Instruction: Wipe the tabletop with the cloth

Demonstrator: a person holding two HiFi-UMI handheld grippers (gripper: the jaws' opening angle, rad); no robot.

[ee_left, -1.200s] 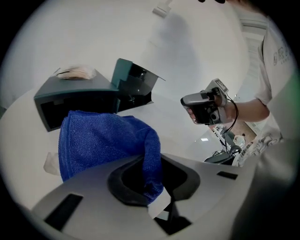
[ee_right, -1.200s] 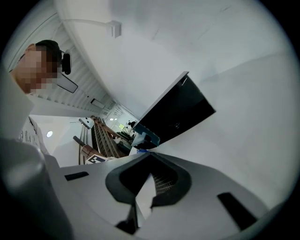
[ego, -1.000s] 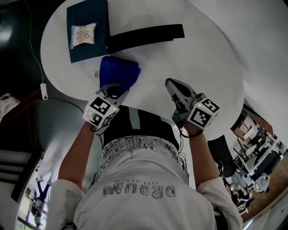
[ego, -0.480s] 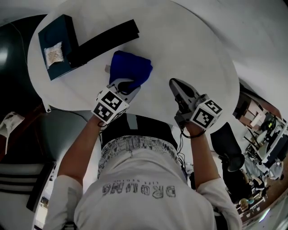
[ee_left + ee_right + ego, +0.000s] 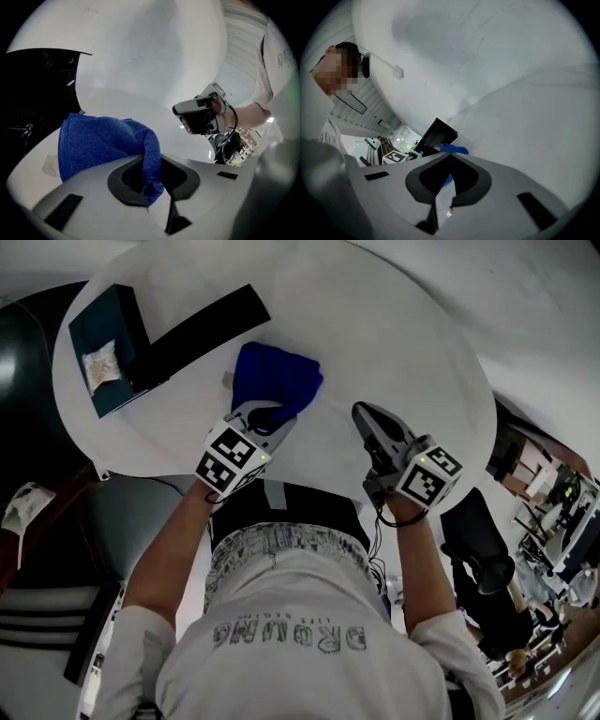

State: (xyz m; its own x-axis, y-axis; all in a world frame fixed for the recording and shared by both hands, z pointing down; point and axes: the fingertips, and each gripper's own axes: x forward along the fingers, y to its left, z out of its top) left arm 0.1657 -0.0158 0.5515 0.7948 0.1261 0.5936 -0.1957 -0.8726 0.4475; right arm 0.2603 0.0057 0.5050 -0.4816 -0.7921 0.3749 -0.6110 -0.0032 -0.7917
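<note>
A blue cloth lies bunched on the round white tabletop. My left gripper is at the cloth's near edge, shut on a fold of it. In the left gripper view the cloth spreads out to the left and a flap of it is pinched between the jaws of the left gripper. My right gripper hovers over bare table to the right of the cloth, shut and empty. The right gripper also shows in the left gripper view. The right gripper view catches the cloth far off.
A dark blue tray with a pale packet sits at the table's far left. A long black bar lies beside it, just beyond the cloth. The table's near edge runs under both grippers. Furniture stands on the floor at the right.
The left gripper has slid the cloth to the right along the table, from under the bar's left end to its right end. The right gripper has hardly moved.
</note>
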